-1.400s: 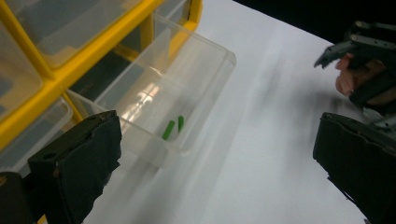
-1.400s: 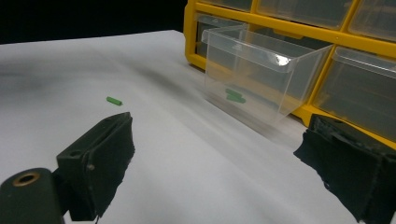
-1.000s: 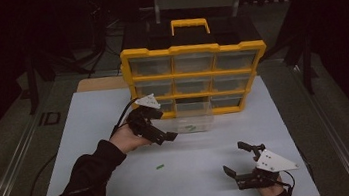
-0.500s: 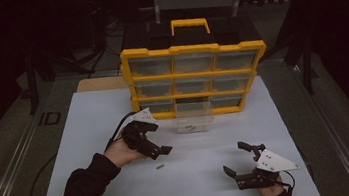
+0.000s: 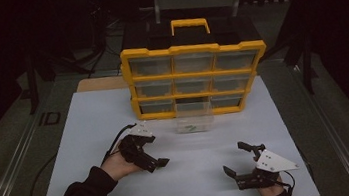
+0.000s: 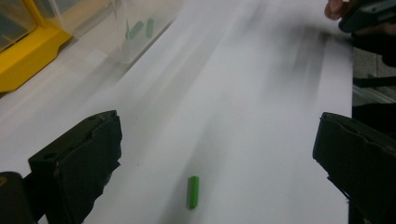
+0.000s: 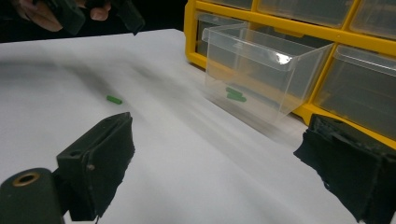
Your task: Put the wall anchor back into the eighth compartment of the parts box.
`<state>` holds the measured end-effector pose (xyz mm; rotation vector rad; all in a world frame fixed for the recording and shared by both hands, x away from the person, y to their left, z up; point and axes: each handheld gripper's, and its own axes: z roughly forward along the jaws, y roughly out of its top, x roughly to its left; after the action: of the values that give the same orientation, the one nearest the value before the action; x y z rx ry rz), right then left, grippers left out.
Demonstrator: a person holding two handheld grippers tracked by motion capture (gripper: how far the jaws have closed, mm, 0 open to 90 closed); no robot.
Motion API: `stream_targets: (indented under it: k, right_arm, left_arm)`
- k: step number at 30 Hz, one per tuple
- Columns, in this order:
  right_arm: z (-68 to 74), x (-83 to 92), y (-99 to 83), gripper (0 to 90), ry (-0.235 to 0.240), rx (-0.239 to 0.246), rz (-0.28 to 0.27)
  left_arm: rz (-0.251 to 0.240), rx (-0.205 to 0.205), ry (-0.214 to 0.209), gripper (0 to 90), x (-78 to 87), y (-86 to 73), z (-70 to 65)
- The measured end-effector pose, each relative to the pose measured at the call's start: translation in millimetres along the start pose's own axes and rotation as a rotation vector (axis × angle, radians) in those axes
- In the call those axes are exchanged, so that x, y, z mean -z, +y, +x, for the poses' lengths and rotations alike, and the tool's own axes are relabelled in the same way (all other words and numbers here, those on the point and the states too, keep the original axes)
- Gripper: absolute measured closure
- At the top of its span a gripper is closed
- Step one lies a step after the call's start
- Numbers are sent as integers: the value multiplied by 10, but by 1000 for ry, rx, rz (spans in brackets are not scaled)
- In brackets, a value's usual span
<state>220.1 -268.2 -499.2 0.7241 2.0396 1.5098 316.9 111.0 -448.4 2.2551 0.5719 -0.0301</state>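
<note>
high view: white table (image 5: 92, 138) in a dark room, left gripper (image 5: 158, 163) wide open, empty, above green peg (image 6: 193, 191)

Clear glossy plastic drawer (image 7: 261, 70); smooth green plastic peg (image 6: 193, 191); matt white sheet (image 5: 197, 176); yellow plastic organiser (image 5: 195, 78) is shown.

Dim, dark-edged high view; streaky motion blur across both gripper views' white surface (image 6: 243, 93).

White sheet (image 6: 261, 93) smeared by motion blur beyond the green peg (image 6: 193, 191), green pieces (image 6: 140, 29) inside clear drawer (image 6: 140, 23) indistinct, drawer top cut off
</note>
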Motion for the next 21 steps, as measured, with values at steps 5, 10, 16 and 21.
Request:
stream_targets:
  k: [5, 10, 16, 21]
  right_arm:
    - [5, -5, -1, 85, 2, 3, 5]
    - [4, -6, -3, 85, 1, 1, 7]
    - [7, -9, -3, 85, 2, 3, 9]
    - [5, -10, -5, 85, 3, 2, 9]
  left_arm:
    - [10, 6, 4, 10, -30, -124, -16]
    - [1, 18, 8, 21, -62, -249, -36]
    - [-4, 23, 12, 64, -105, -382, -11]
    - [-20, 27, 7, 157, -146, -454, 28]
